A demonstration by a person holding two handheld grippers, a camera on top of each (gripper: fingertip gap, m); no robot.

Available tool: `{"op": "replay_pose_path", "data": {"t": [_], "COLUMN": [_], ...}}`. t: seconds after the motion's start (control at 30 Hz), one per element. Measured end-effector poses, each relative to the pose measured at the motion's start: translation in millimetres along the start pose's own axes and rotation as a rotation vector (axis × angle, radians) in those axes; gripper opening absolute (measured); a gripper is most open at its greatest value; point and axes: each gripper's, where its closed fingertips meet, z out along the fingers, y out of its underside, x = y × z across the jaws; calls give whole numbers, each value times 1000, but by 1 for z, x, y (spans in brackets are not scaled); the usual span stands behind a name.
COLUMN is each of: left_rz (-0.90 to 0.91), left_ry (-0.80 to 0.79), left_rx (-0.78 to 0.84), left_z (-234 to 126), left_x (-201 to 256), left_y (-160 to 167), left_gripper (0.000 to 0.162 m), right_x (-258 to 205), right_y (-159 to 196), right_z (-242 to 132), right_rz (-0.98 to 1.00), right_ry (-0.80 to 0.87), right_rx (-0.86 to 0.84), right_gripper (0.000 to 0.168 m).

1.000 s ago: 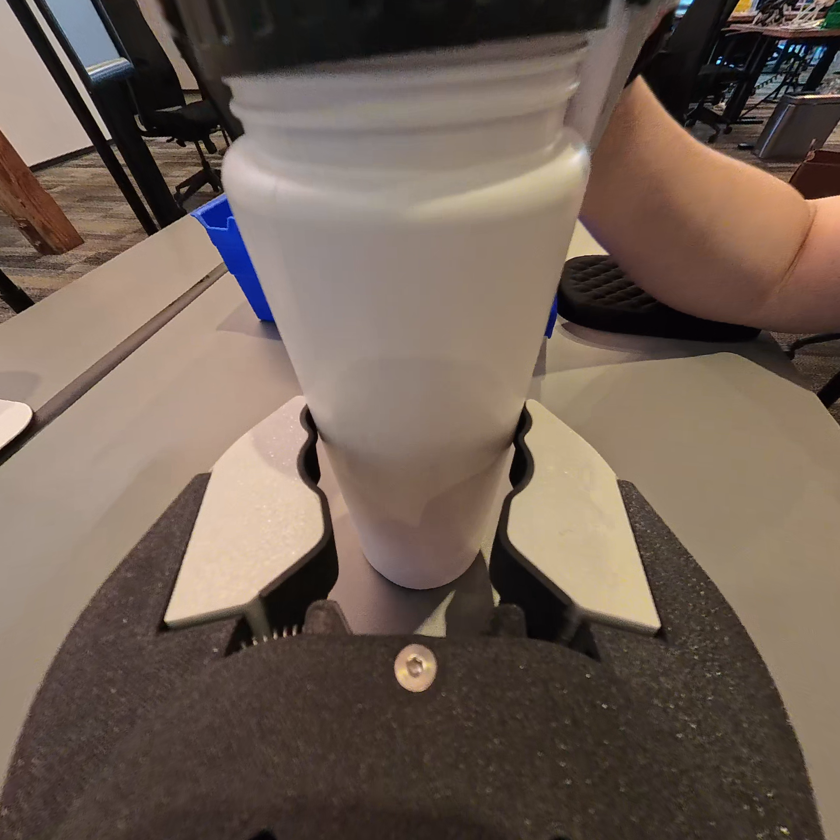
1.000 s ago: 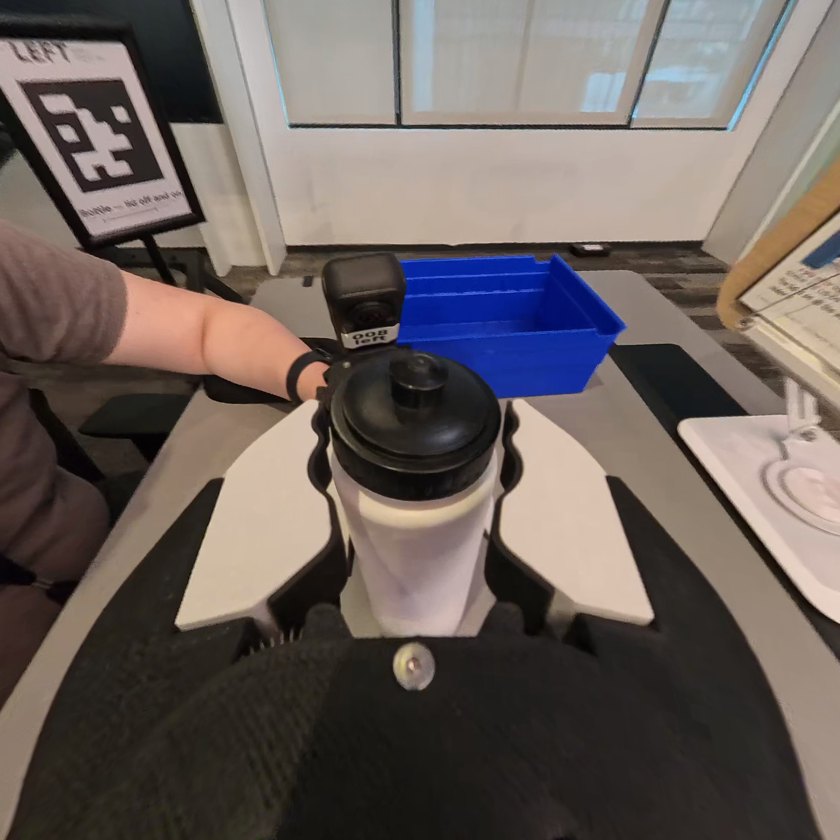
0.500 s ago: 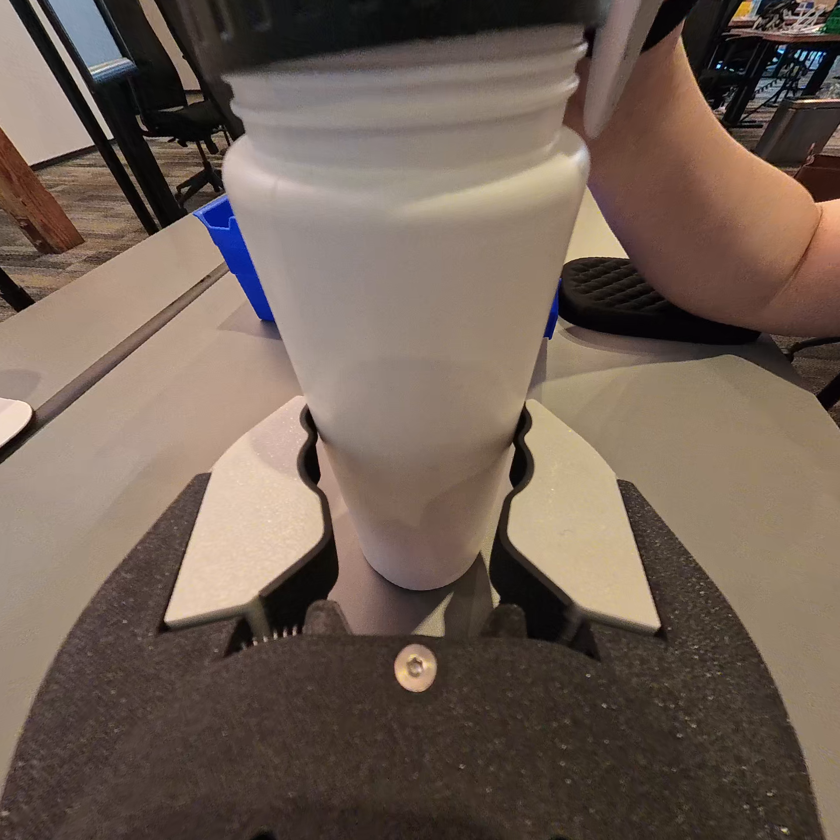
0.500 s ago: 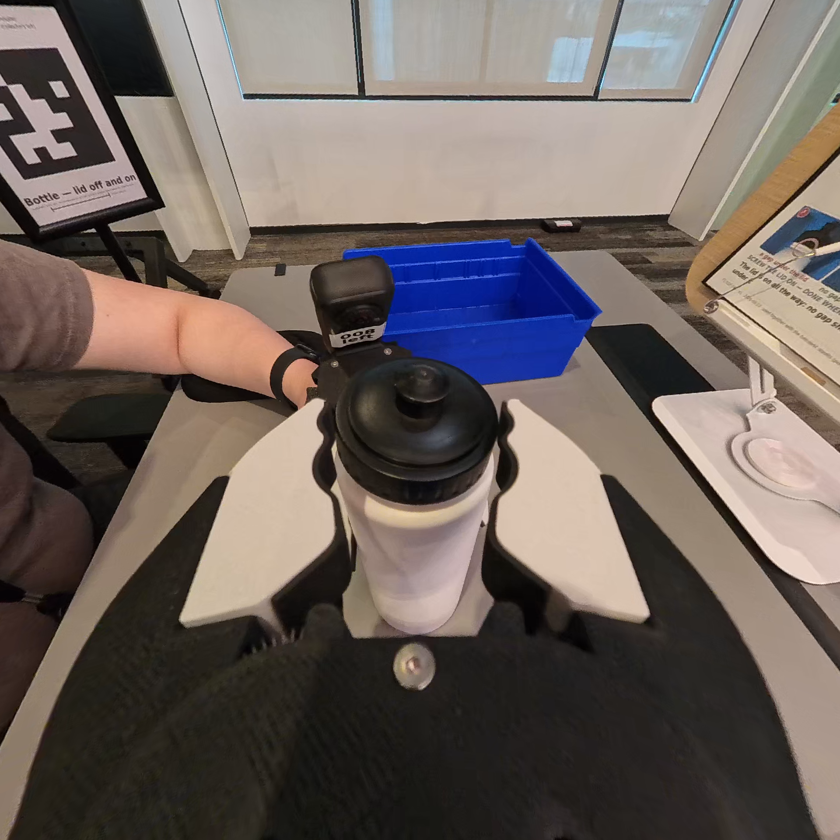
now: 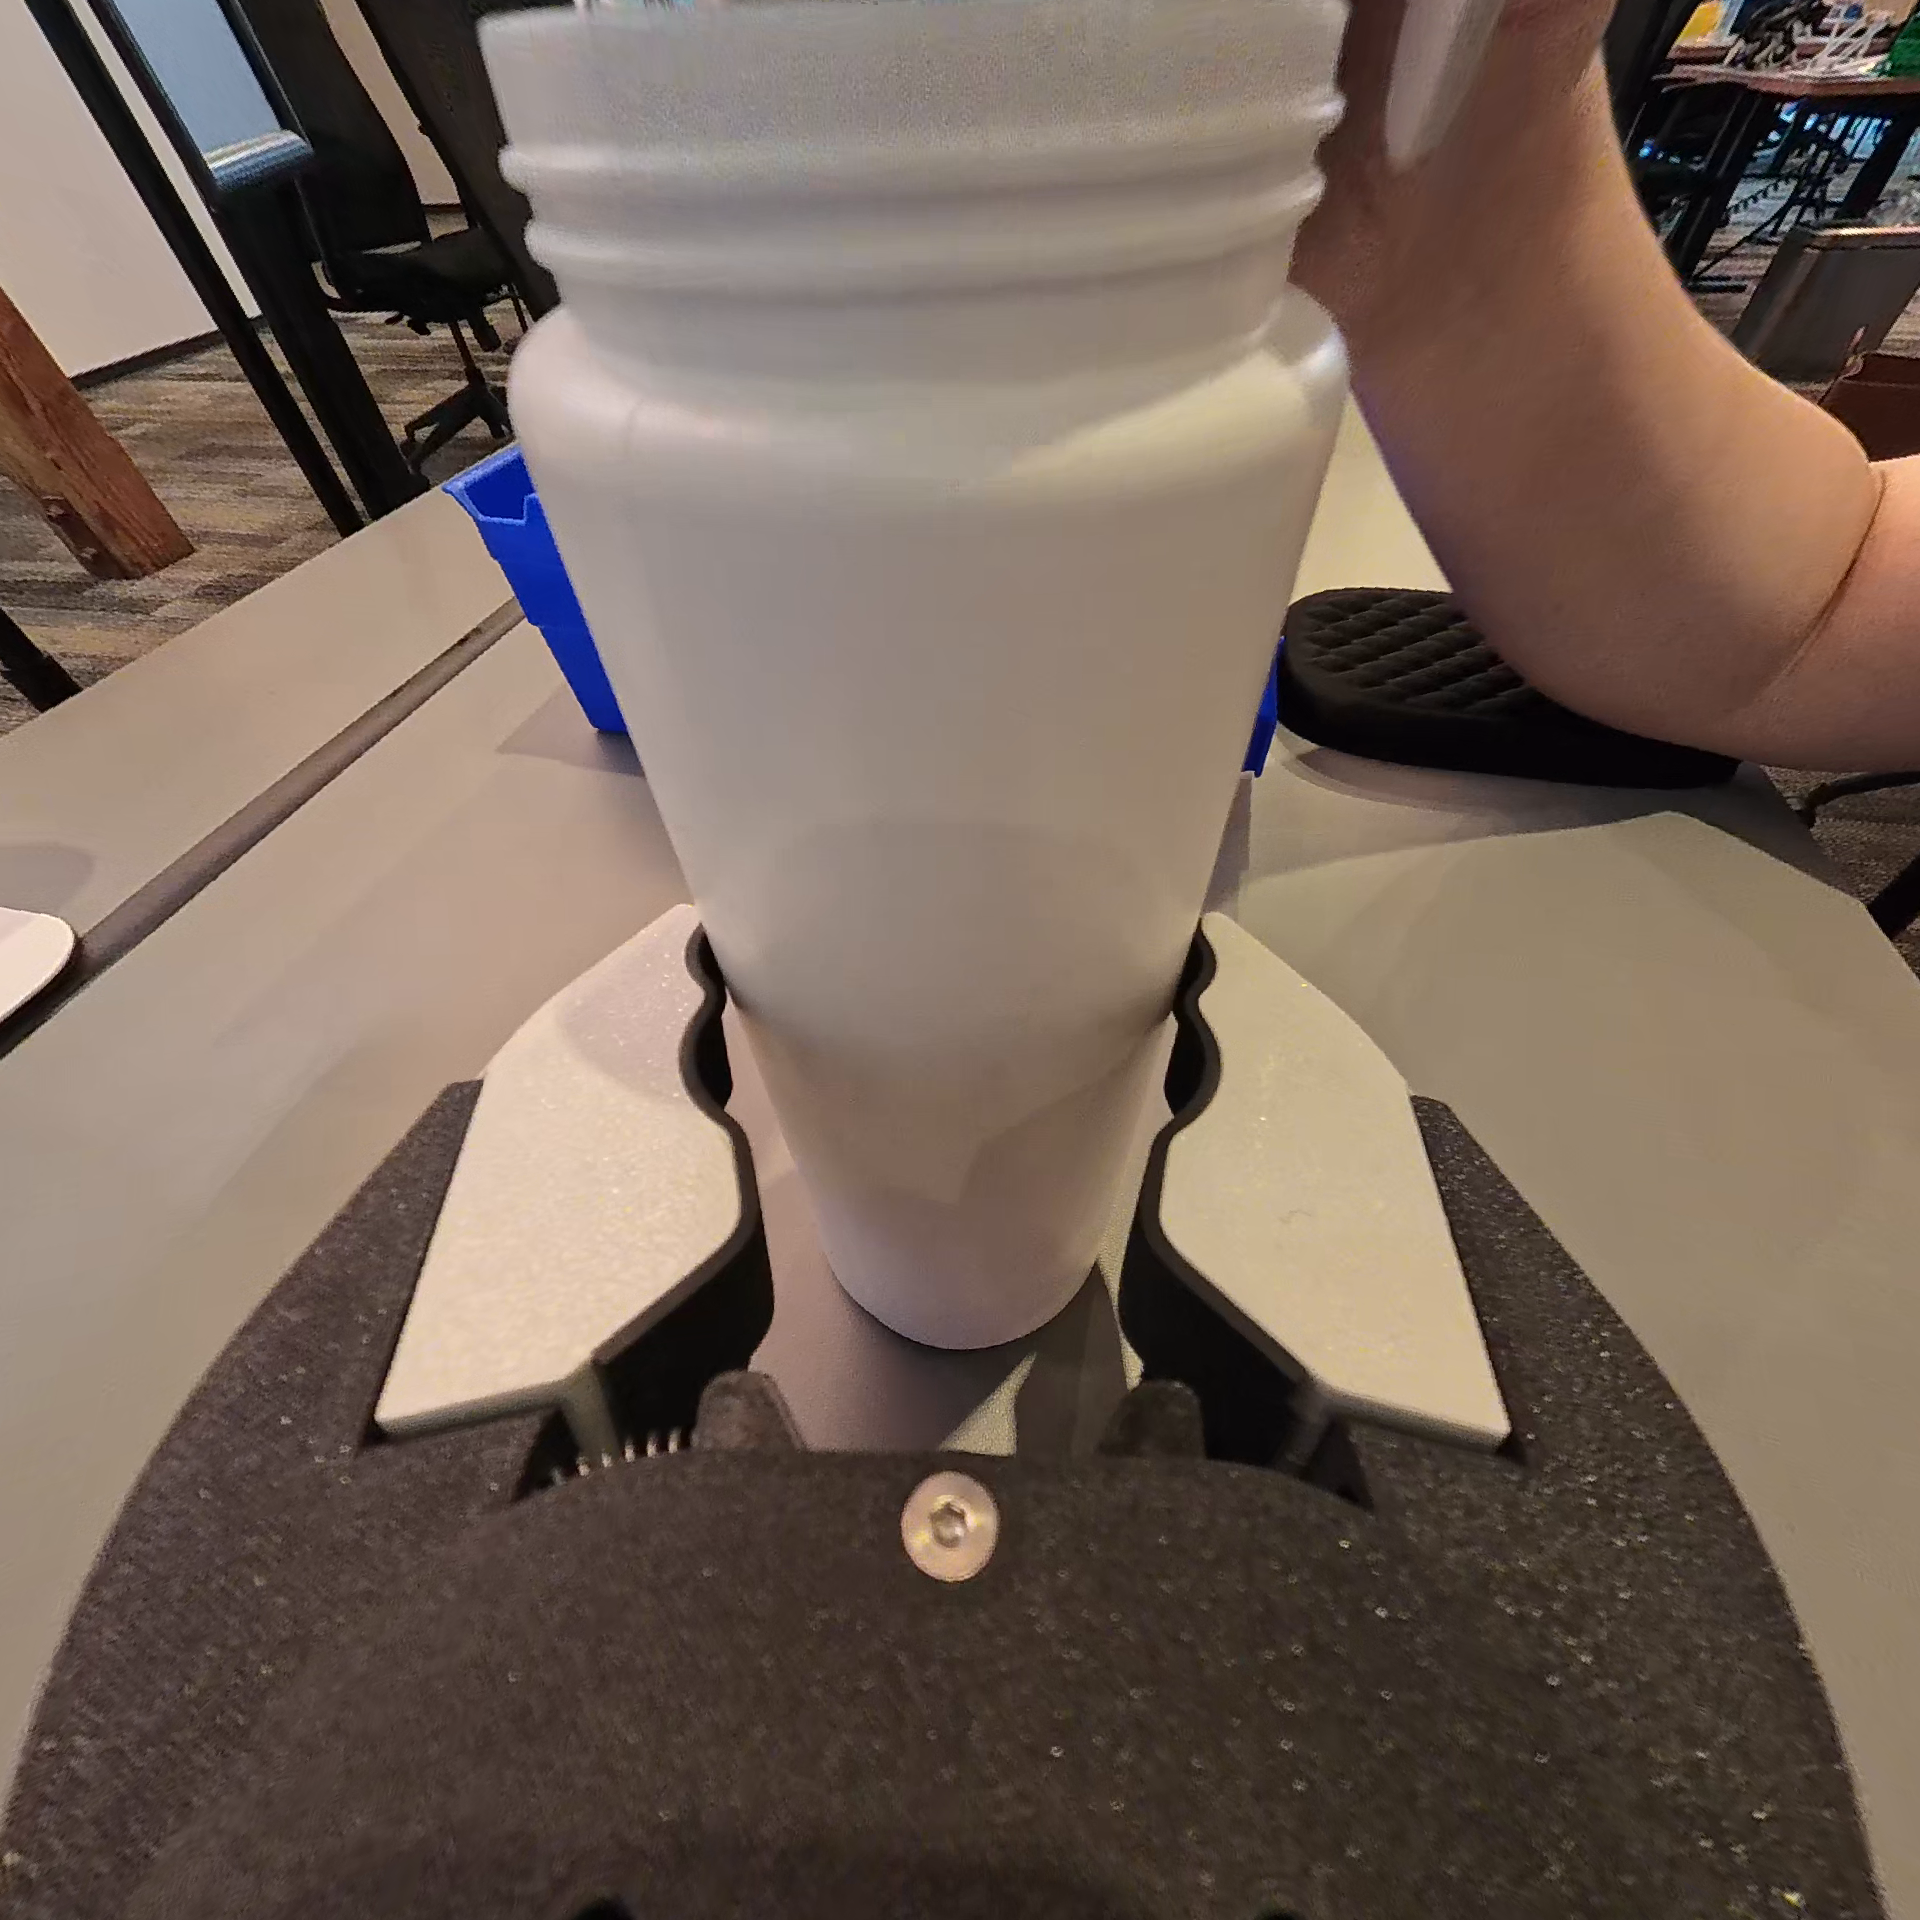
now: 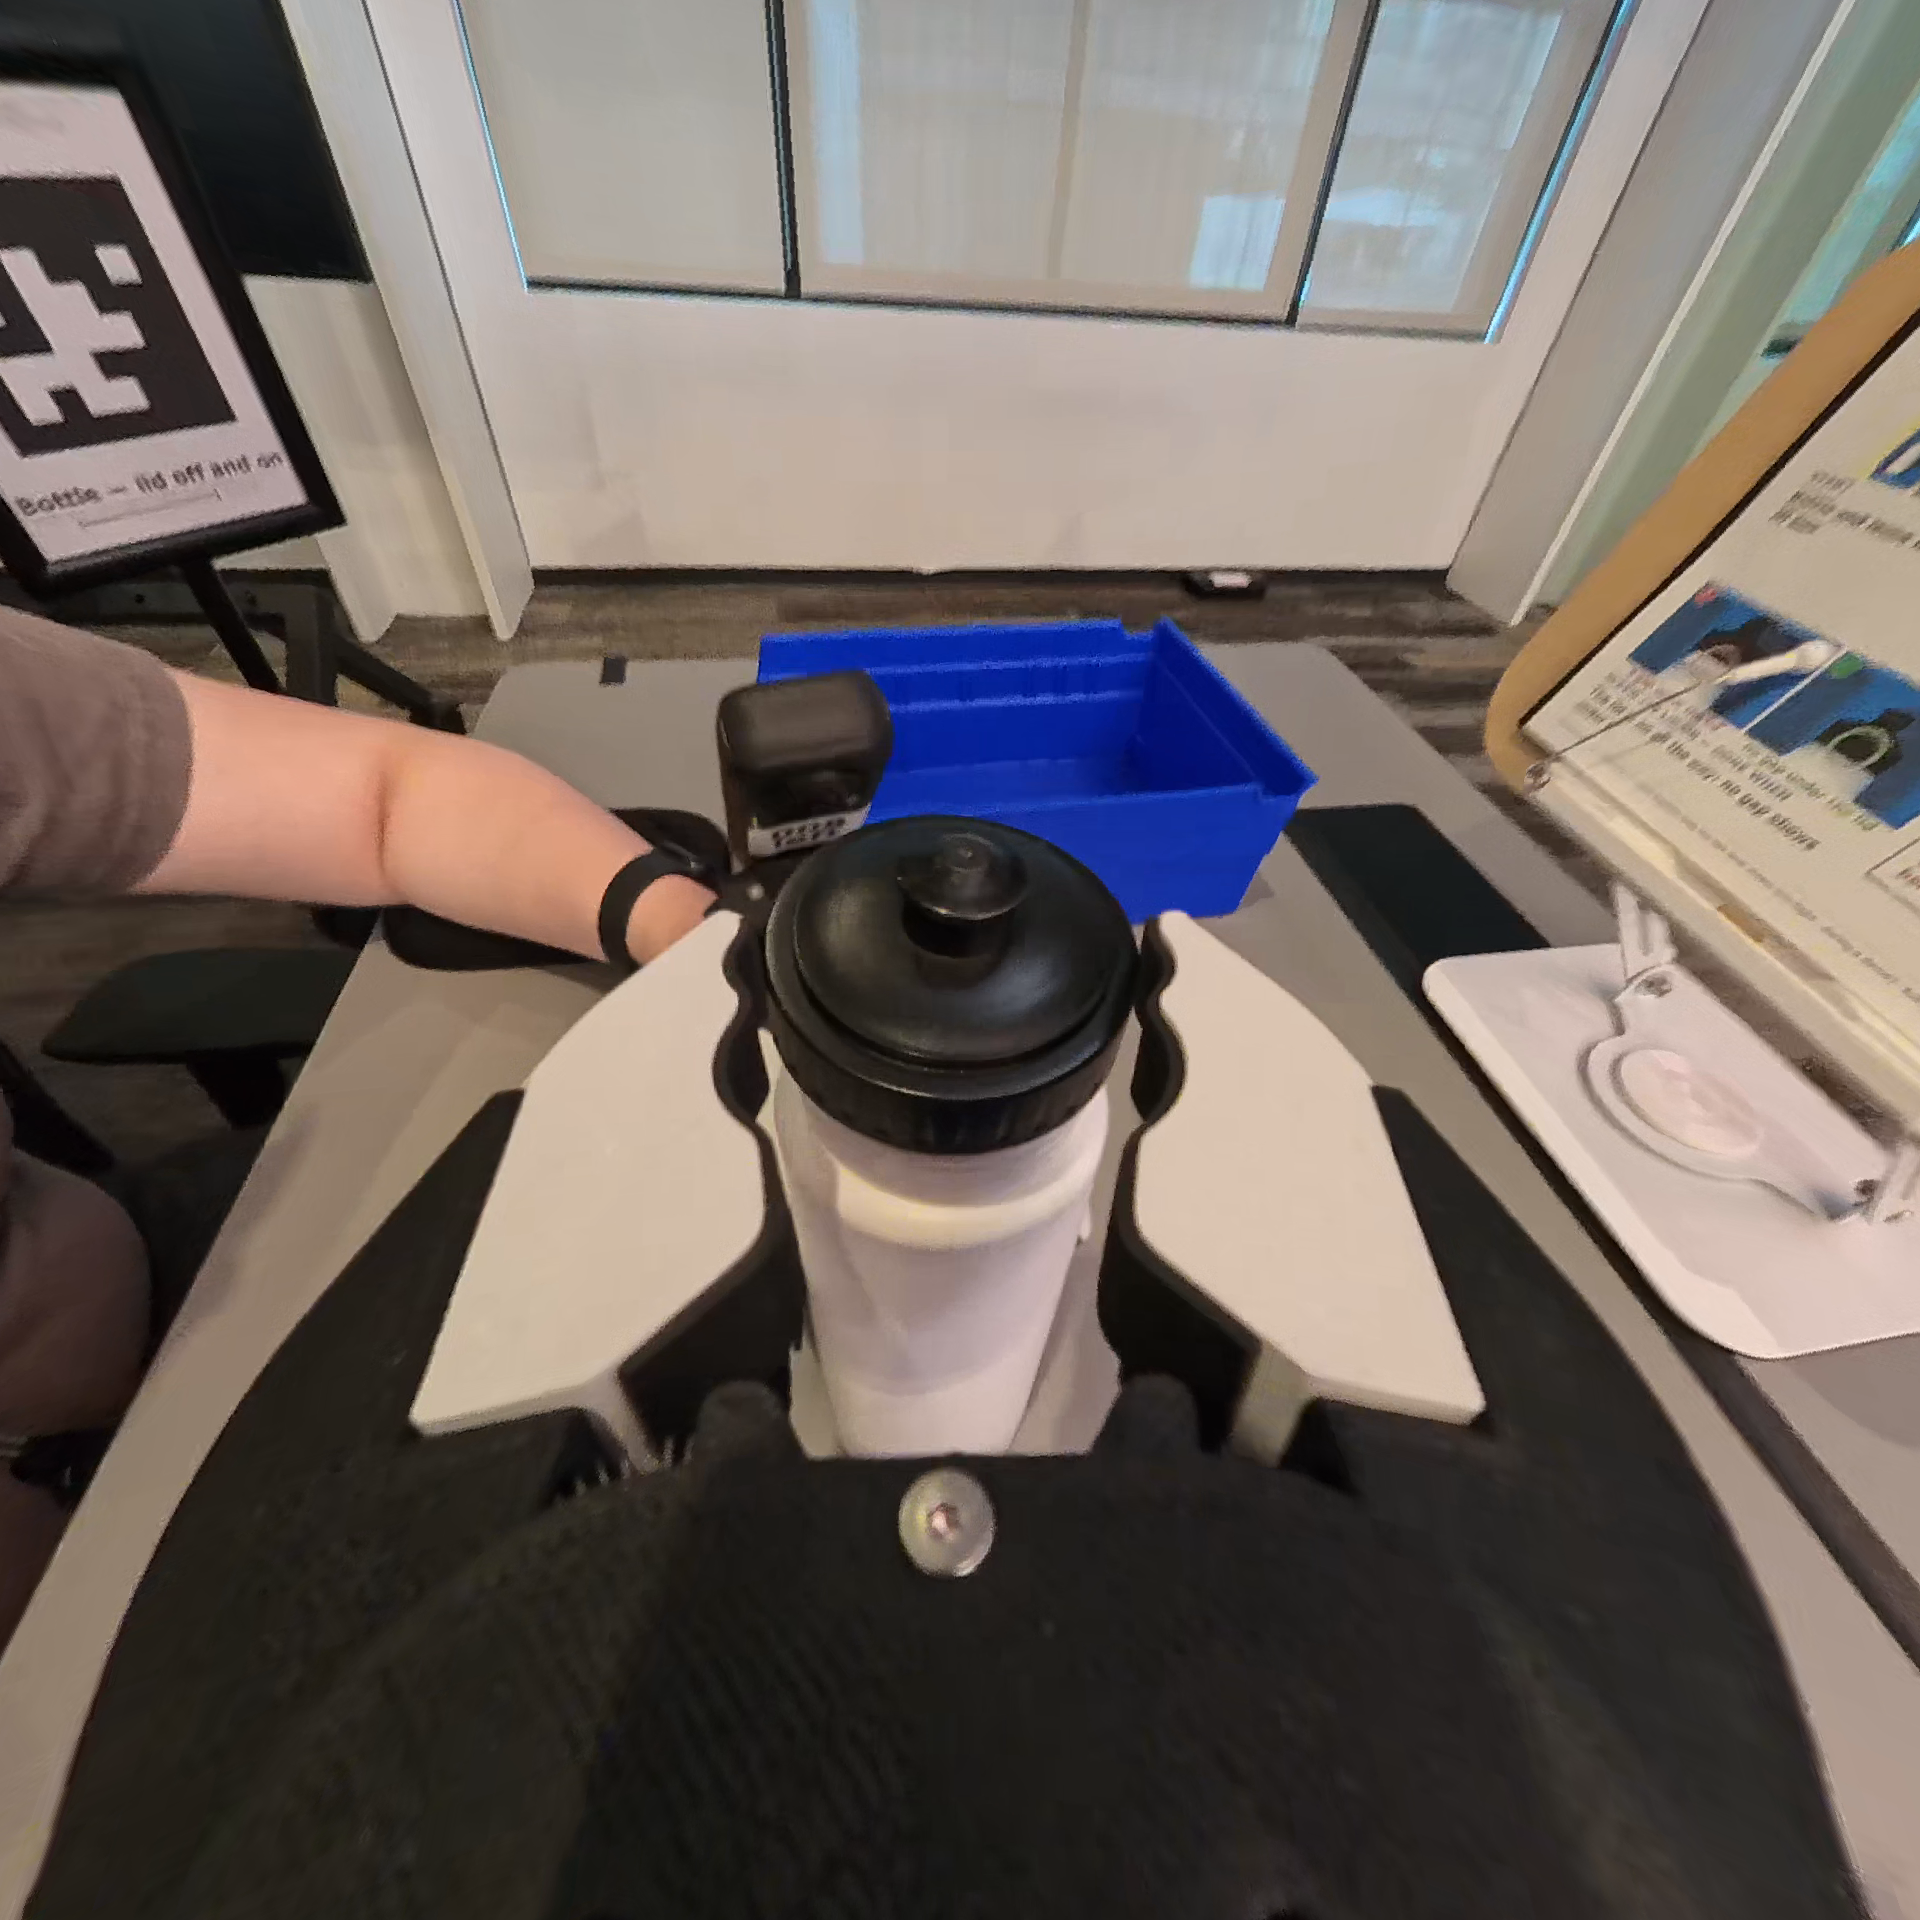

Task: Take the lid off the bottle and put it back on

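Note:
A white bottle [image 5: 935, 675] stands on the grey table [image 5: 312, 935]. My left gripper [image 5: 951, 935] is shut on its lower body. In the left wrist view the bottle's threaded neck [image 5: 914, 208] is bare up to the top edge, and no lid shows there. In the right wrist view my right gripper [image 6: 945, 935] is shut on the black lid [image 6: 945, 987] with a spout. It holds the lid just above the bottle [image 6: 925, 1299], tilted a little. The left gripper's camera [image 6: 805, 748] shows behind the lid. A right fingertip [image 5: 1423, 73] shows at the top of the left wrist view.
A blue bin [image 6: 1039, 769] stands behind the bottle and also shows in the left wrist view [image 5: 499, 540]. A white stand with an instruction board [image 6: 1662, 1143] is at the right. A black pad [image 5: 1455, 686] lies under a person's forearm [image 5: 1610, 499]. A marker sign [image 6: 104, 343] stands at the left.
The black lid has risen off the bottle's neck and out of the top of the left wrist view. The right gripper has lifted with it. The left gripper and bottle have stayed put.

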Motion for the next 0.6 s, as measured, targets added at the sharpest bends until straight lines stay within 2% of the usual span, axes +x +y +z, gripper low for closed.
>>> {"op": "replay_pose_path", "data": {"t": [0.1, 0.17, 0.2, 0.27, 0.33, 0.47, 0.6], "left_rz": [0, -1, -3, -2, -2, -8, -3], "left_ry": [-1, -3, -4, -3, 0, 4, 3], "left_rx": [-2, -4, -3, -5, -6, -4, -7], "left_z": [0, 0, 0, 1, 1, 1, 1], "left_x": [0, 0, 0, 0, 0, 0, 0], "left_y": [0, 0, 0, 0, 0, 0, 0], "left_gripper": [83, 83, 83, 84, 83, 83, 84], "right_x": [25, 66, 93, 143, 170, 184, 187], "right_y": [-21, -23, -14, 26, 80, 171, 225], "right_z": [-35, -83, -113, -175, -217, -233, -243], "right_rz": [-81, -65, -38, 63, 248, 580, 673], "right_ry": [173, 392, 537, 804, 929, 937, 992], "right_rx": [48, 33, -8, -139, -271, -458, -649], "right_gripper": [71, 71, 70, 70, 70, 70, 71]}}
